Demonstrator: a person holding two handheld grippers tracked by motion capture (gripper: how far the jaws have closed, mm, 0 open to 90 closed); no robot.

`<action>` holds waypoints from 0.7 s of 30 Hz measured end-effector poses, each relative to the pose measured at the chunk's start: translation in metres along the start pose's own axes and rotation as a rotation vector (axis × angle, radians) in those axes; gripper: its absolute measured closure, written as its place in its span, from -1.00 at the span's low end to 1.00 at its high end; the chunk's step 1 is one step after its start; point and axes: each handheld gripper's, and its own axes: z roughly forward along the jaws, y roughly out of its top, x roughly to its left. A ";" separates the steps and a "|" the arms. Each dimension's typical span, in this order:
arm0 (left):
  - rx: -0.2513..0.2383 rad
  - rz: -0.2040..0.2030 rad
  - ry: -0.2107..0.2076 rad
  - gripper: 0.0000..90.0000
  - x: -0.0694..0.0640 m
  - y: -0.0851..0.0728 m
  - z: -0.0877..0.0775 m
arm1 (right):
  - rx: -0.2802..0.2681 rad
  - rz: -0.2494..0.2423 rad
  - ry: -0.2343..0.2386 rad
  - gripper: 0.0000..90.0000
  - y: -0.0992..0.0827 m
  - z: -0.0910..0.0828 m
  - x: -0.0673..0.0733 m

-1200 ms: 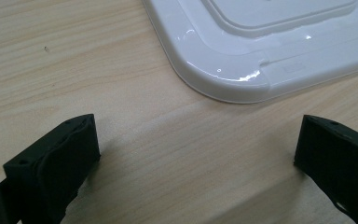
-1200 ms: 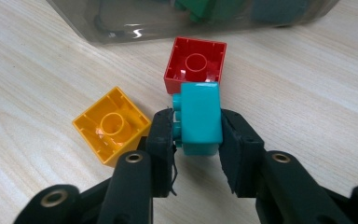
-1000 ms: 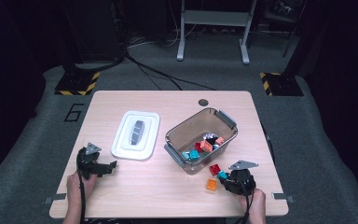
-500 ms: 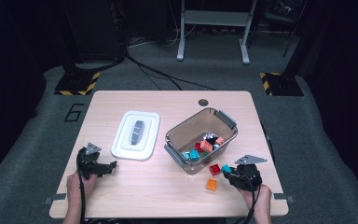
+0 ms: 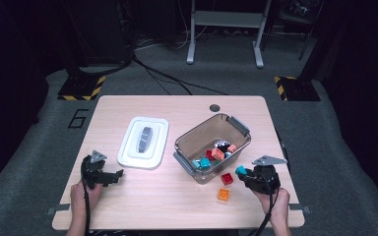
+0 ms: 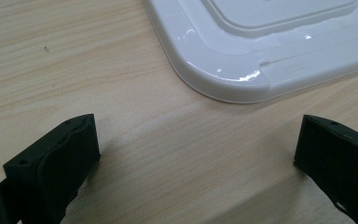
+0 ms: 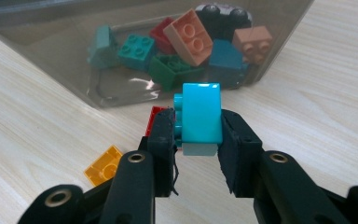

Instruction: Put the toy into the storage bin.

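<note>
Right gripper view: right claw [image 7: 196,140], clamping turquoise brick [image 7: 198,119], half hides red brick [image 7: 156,115].

Turquoise brick [image 7: 198,119] between black pads. Red brick [image 5: 227,179] and orange brick [image 5: 223,194] on pale wood-grain table [image 5: 177,206]. Smoky clear bin [image 5: 195,138] holds teal, green, salmon, red bricks. Lid [image 5: 143,141] white, grey centre.
</note>
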 end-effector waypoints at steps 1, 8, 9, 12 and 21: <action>0.000 0.000 0.000 -1.00 0.000 0.000 0.000 | -0.001 -0.004 -0.007 0.52 0.001 -0.002 -0.001; 0.000 0.000 0.000 -1.00 0.000 0.000 0.000 | -0.007 0.007 -0.008 0.52 0.010 -0.009 -0.005; 0.000 0.000 0.000 -1.00 0.000 0.000 0.000 | -0.003 0.009 -0.003 0.52 0.011 -0.011 -0.005; 0.000 0.000 0.000 -1.00 0.000 0.000 0.000 | -0.007 0.003 -0.009 0.52 0.015 -0.015 -0.006; 0.000 0.000 0.000 -1.00 0.000 0.000 0.000 | -0.023 -0.013 -0.012 0.52 0.032 -0.028 -0.003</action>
